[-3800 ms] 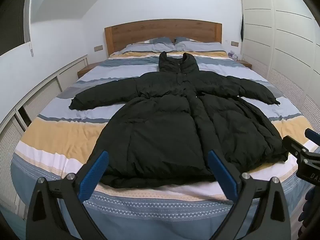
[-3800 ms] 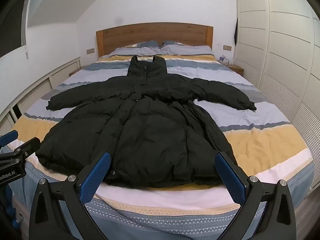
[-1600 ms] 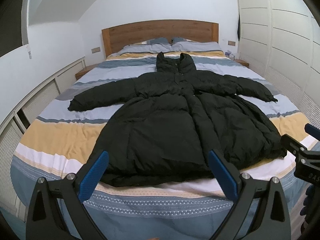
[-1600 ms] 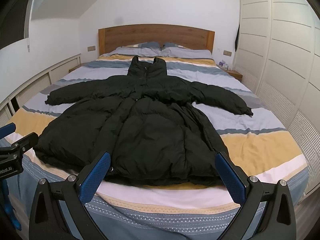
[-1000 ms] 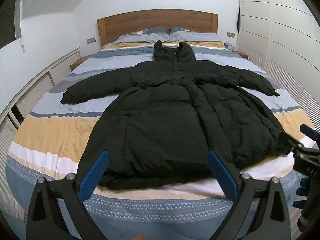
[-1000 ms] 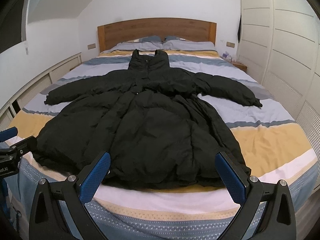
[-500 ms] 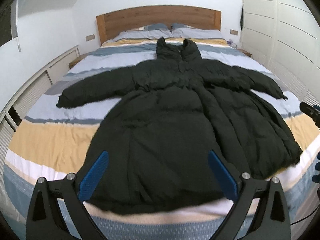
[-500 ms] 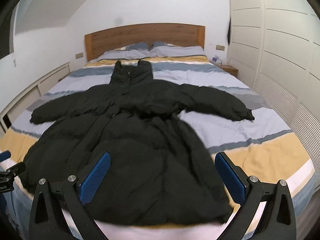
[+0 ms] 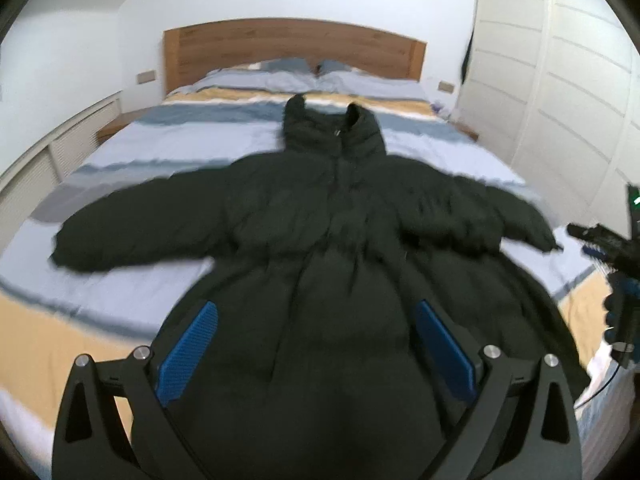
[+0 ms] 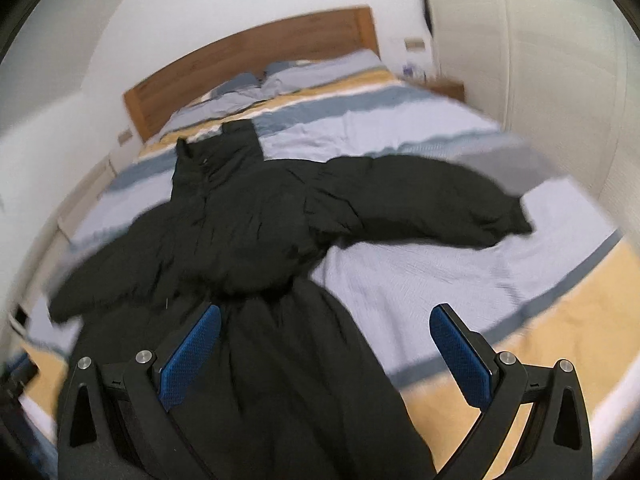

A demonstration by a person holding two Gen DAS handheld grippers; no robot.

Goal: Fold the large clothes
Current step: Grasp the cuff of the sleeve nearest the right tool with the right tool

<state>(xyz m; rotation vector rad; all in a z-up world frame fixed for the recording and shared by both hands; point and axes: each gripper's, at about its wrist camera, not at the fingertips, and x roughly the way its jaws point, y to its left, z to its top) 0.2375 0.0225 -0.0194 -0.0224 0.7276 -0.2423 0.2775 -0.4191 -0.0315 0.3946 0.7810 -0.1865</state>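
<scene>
A long black puffer coat (image 9: 320, 248) lies flat, front up, on the striped bed (image 9: 120, 160), sleeves spread out and collar toward the headboard. My left gripper (image 9: 316, 344) is open and empty above the coat's skirt. My right gripper (image 10: 326, 346) is open and empty above the coat's right side, near the waist. The coat (image 10: 248, 240) and its right sleeve (image 10: 432, 200) show in the right wrist view. The right gripper also shows at the right edge of the left wrist view (image 9: 600, 240). Both views are blurred by motion.
A wooden headboard (image 9: 296, 52) and pillows (image 9: 320, 76) are at the far end. White wardrobe doors (image 9: 560, 100) line the right side. Low white cabinets (image 9: 48, 160) run along the left. A nightstand (image 10: 444, 88) stands by the bed's far right corner.
Both grippers have moved forward over the bed and now hover above the coat. The right gripper has swung toward the coat's right side and tilted. Both stay open.
</scene>
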